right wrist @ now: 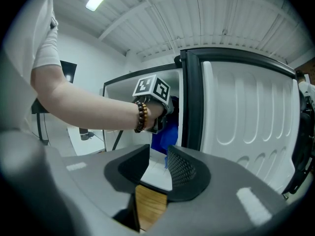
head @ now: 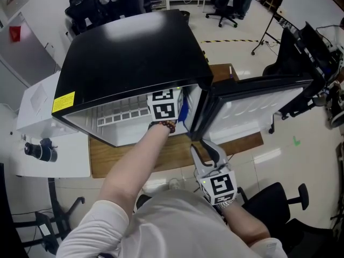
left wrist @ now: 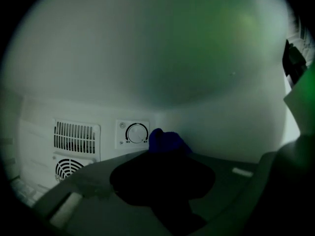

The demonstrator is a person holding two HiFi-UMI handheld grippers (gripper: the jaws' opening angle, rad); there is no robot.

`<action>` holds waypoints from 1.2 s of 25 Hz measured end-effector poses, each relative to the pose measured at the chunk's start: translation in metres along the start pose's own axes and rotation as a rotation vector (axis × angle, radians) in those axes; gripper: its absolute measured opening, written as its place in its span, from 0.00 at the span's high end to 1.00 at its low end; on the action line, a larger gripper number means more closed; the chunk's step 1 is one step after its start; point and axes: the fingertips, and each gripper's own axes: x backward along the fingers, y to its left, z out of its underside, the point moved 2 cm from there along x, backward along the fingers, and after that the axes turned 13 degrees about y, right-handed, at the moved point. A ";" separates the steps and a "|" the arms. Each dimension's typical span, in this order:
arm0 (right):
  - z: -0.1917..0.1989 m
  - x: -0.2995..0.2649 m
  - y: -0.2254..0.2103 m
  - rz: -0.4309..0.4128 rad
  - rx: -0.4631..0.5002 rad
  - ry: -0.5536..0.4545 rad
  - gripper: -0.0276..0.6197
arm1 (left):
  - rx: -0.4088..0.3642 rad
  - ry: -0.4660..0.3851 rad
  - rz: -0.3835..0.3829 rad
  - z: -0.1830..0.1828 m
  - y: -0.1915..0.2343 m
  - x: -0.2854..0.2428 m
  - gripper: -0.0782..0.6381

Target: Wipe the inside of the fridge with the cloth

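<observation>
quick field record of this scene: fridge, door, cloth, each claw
fridge: small black fridge with white interior, on a wooden surface
door: fridge door open, swung right
cloth: blue cloth, inside, near the round control dial
left claw: inside the fridge, shut on the cloth
right claw: outside by the door, open, empty

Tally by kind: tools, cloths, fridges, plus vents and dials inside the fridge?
Tools: 2, left tool, right tool
Cloth: 1
Fridge: 1
Vents: 2, upper vent, lower vent
Dial: 1
Total: 7
</observation>
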 end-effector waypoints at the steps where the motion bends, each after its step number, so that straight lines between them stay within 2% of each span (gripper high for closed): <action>1: -0.001 0.000 0.000 -0.002 0.001 -0.002 0.78 | 0.002 0.000 -0.003 0.002 0.001 0.001 0.76; 6: -0.011 -0.003 0.004 -0.021 0.012 -0.024 0.78 | -0.016 -0.006 0.021 0.008 -0.002 0.021 0.76; 12: -0.030 -0.013 0.019 -0.053 0.029 -0.034 0.78 | -0.049 -0.003 0.078 0.018 -0.007 0.069 0.76; 16: -0.032 -0.027 0.030 -0.083 -0.011 -0.002 0.78 | -0.061 0.006 0.129 0.022 -0.009 0.104 0.76; 18: -0.032 -0.034 0.036 -0.085 -0.029 0.018 0.76 | -0.057 0.014 0.155 0.025 -0.008 0.120 0.76; 20: -0.033 -0.039 0.043 -0.085 -0.039 0.039 0.70 | -0.056 0.021 0.181 0.026 -0.006 0.138 0.76; 22: -0.033 -0.046 0.049 -0.115 -0.100 0.057 0.66 | -0.060 0.024 0.209 0.026 -0.004 0.158 0.76; 26: -0.026 -0.058 0.064 -0.280 -0.361 0.087 0.55 | -0.056 0.026 0.260 0.023 0.007 0.197 0.76; 28: -0.022 -0.063 0.077 -0.359 -0.419 0.098 0.52 | -0.047 0.030 0.290 0.023 0.015 0.215 0.76; 30: -0.020 -0.067 0.093 -0.435 -0.424 0.111 0.47 | -0.040 0.039 0.332 0.022 0.022 0.232 0.76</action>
